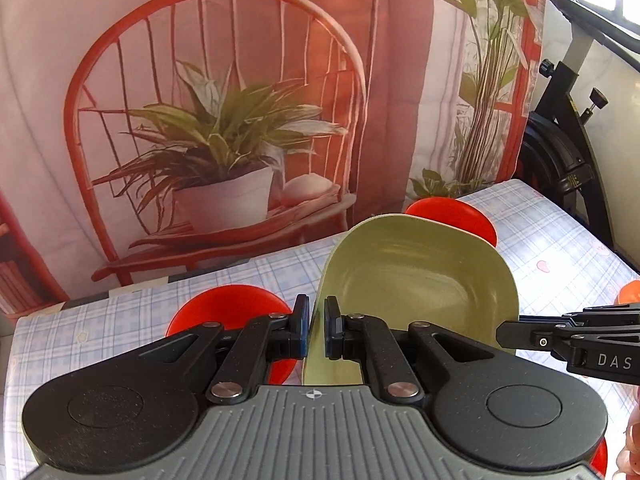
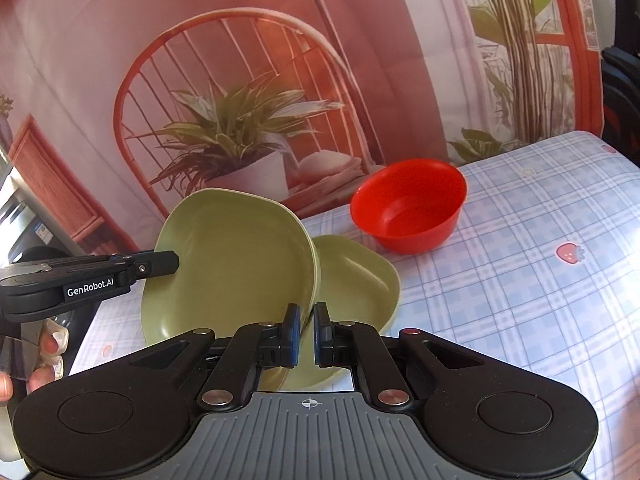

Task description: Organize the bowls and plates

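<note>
Both grippers hold one green plate, tilted on edge above the table. In the left wrist view my left gripper (image 1: 316, 326) is shut on the plate's (image 1: 416, 280) near rim; my right gripper (image 1: 500, 334) grips its right rim. In the right wrist view my right gripper (image 2: 307, 334) is shut on the same plate's (image 2: 228, 264) rim, and my left gripper (image 2: 176, 263) holds its left side. A second green plate (image 2: 356, 280) lies flat just behind and under it. Red bowls stand on the table (image 1: 224, 308), (image 1: 452, 216), (image 2: 408, 212).
The table has a blue checked cloth (image 2: 520, 280). A printed backdrop with a red chair and a plant (image 1: 224, 140) hangs behind it. An exercise bike (image 1: 560, 152) stands at the far right. Another red thing (image 1: 600, 456) shows at the lower right edge.
</note>
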`<state>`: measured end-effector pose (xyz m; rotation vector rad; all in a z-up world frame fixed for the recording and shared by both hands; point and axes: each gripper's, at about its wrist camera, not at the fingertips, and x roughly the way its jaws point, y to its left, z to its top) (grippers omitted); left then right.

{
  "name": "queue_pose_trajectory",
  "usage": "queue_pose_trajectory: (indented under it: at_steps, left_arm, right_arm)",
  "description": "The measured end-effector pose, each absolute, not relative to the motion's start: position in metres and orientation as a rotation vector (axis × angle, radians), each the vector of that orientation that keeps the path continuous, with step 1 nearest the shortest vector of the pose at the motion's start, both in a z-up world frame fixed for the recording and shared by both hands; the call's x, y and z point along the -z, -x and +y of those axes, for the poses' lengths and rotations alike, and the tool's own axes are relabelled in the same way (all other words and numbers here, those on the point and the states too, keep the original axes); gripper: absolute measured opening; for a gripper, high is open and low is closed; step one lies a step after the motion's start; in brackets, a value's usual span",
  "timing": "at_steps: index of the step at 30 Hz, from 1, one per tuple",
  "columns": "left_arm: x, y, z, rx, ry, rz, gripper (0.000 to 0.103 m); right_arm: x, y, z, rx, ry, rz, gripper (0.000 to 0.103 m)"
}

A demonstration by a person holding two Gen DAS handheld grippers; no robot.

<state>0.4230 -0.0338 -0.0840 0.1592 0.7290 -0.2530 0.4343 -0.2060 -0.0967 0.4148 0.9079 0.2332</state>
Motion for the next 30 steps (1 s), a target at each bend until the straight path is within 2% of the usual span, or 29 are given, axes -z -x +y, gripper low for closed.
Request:
queue_pose_trajectory:
  at_steps: [15, 30]
  left_arm:
    - [0.137, -0.485, -0.071, 0.298, -0.306, 0.822, 0.009]
    - [0.153, -0.458, -0.058, 0.293, -0.346, 0.925, 0.010]
  right_arm:
    - [0.142, -0.455, -0.227, -0.168, -0.507, 1.003, 0.009]
    - [0.136, -0.446, -0.221, -0.189, -0.462, 1.031, 0.008]
